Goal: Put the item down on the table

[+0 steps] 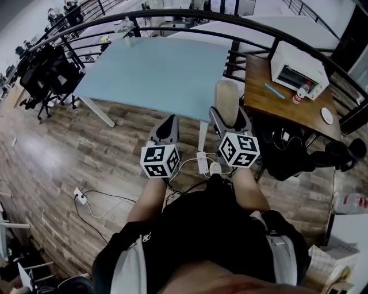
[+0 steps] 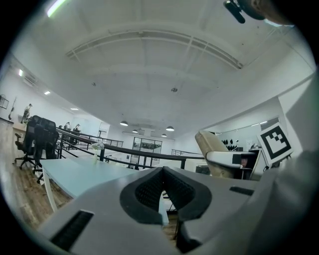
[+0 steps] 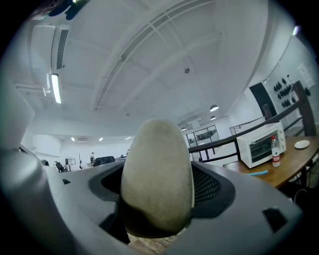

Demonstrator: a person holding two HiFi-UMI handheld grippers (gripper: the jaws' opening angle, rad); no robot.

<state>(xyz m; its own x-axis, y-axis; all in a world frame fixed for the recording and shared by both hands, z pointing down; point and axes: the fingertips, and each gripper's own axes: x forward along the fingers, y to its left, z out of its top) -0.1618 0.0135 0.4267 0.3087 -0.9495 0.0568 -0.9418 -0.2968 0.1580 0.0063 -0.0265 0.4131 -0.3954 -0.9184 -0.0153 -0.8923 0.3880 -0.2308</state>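
Observation:
A beige, rounded oblong item [image 1: 226, 100] [image 3: 158, 177] stands upright between the jaws of my right gripper [image 1: 229, 119] [image 3: 159, 199], which is shut on it. It hangs over the floor just short of the near right corner of the light blue table [image 1: 155, 72]. My left gripper [image 1: 165, 131] [image 2: 162, 191] is held beside it to the left, shut with nothing between its jaws, also in front of the table's near edge. In the left gripper view the beige item [image 2: 212, 147] shows to the right, and the blue table [image 2: 75, 177] lies ahead.
A wooden side table [image 1: 287, 103] at the right carries a white toaster oven [image 1: 299, 69], a bottle [image 1: 299, 95] and a blue pen [image 1: 274, 91]. A black railing [image 1: 172, 17] curves behind the tables. Office chairs [image 1: 49, 77] stand at the left. Cables and a power strip [image 1: 202, 162] lie on the floor.

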